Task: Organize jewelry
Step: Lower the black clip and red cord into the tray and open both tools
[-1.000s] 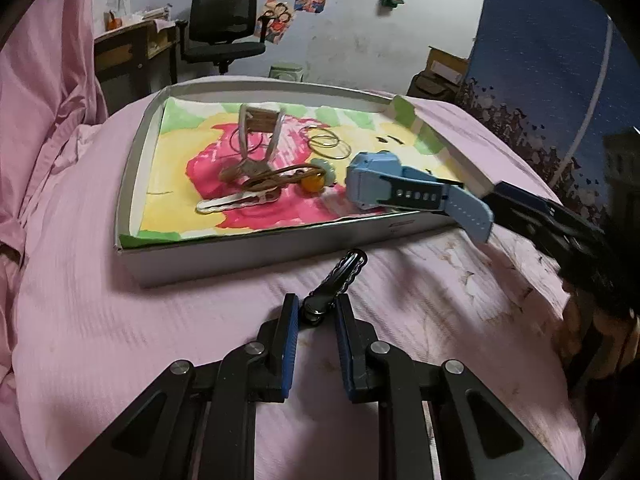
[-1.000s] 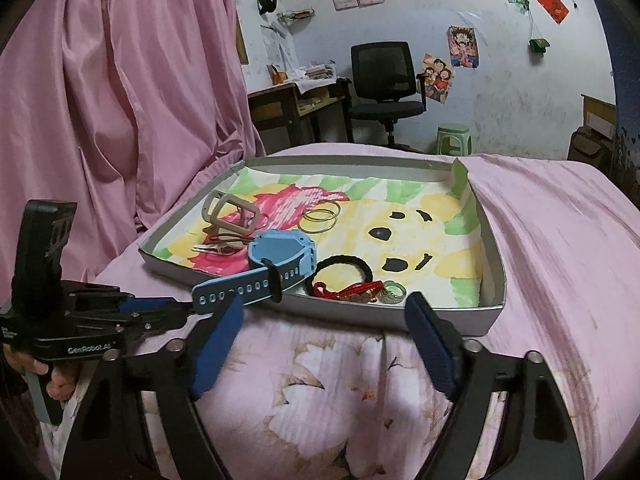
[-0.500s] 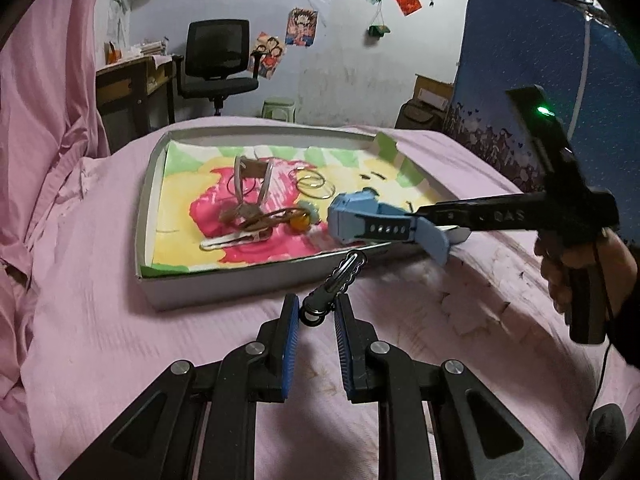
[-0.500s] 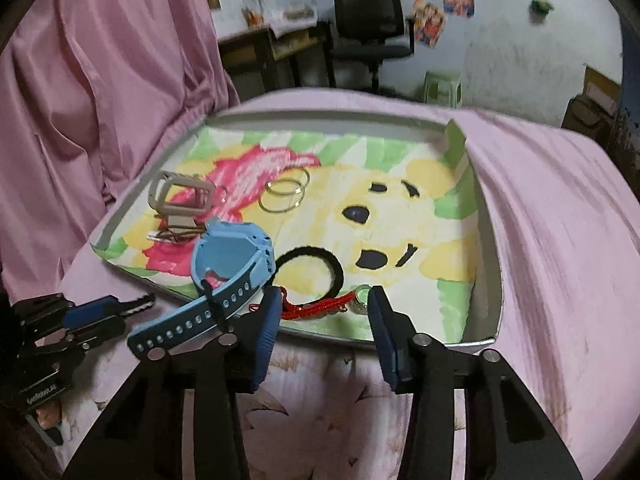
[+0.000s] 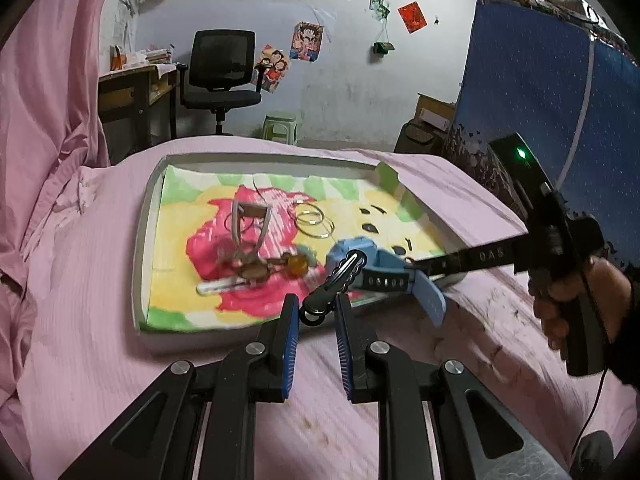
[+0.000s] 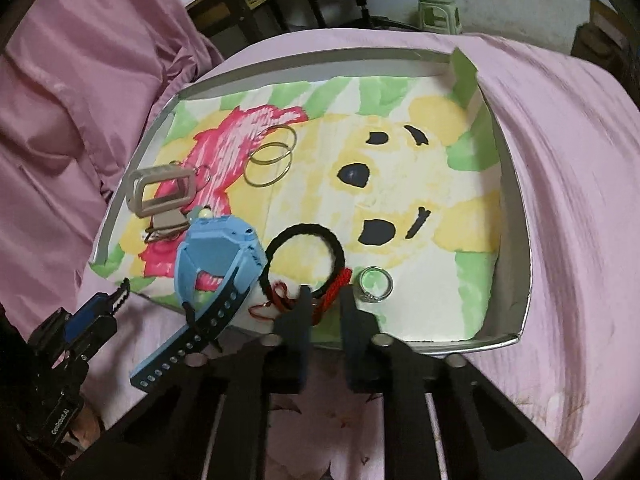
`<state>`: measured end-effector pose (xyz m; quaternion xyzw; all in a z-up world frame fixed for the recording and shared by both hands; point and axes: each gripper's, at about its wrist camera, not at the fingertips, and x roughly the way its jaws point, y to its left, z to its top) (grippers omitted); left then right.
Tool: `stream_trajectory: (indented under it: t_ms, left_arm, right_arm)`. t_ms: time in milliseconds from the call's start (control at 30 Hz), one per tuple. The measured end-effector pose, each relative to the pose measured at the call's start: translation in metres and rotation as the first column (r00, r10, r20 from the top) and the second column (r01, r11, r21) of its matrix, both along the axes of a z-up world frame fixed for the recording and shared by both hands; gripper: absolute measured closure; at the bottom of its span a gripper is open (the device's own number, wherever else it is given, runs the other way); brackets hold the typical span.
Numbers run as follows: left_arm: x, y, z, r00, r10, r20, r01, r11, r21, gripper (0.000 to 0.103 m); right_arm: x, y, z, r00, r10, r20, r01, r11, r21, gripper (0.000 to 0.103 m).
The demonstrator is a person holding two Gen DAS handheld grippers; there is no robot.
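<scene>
A shallow white tray (image 6: 516,216) lined with a painted bear picture lies on the pink bed. My right gripper (image 6: 326,308) is at the tray's near edge, shut on the red cord bracelet (image 6: 338,282). The cord lies against a black hair tie (image 6: 304,232), with a silver ring (image 6: 375,284) beside it. A blue watch (image 6: 216,256) sits at the front, and its strap hangs over the rim. My left gripper (image 5: 318,312) hovers before the tray (image 5: 140,260), shut on a black clip (image 5: 336,276) that sticks out forward. Behind the clip is the watch (image 5: 372,260).
Gold hoops (image 6: 272,160) and a grey buckle (image 6: 160,190) lie further back in the tray. A pink curtain (image 5: 48,100) hangs at the left and a blue panel (image 5: 528,92) stands at the right. Beyond the bed are an office chair (image 5: 224,76) and a desk.
My right gripper's jaws have closed from wide open while it tipped down over the tray's near edge onto the red cord. My left gripper has risen a little with the clip.
</scene>
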<state>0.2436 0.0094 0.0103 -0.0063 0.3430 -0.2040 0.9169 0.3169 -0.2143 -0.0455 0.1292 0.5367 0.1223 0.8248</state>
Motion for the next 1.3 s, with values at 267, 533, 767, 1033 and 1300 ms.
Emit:
stream_trajectory:
  t_ms: [267,533,767,1033,1300]
  left_arm:
    - [0.033,-0.003,0.005,1.000,0.029,-0.006,-0.029,0.999,-0.018,0.086]
    - [0.092,-0.009,0.015,0.995,0.088,-0.041,-0.089,0.996,-0.007,0.086]
    - [0.140,-0.016,0.007,0.981,0.143,-0.129,-0.140,0.990,0.033,0.086]
    - [0.171,-0.020,-0.010,0.959,0.194,-0.205,-0.186,0.981,0.057,0.086]
    - [0.183,-0.024,-0.025,0.943,0.205,-0.264,-0.185,0.978,0.098,0.085]
  right_arm:
    - [-0.001,-0.006,0.006,0.998,-0.037,0.060,0.033,0.998,0.062,0.099]
    - [0.024,-0.009,0.031,0.984,-0.066,0.165,0.052,0.995,0.086,0.099]
    - [0.064,0.000,0.048,0.960,-0.063,0.272,0.048,0.997,0.062,0.099]
    - [0.096,0.008,0.041,0.952,-0.057,0.299,0.048,0.998,0.035,0.099]
    - [0.107,0.012,0.023,0.964,-0.056,0.261,0.056,0.998,0.008,0.099]
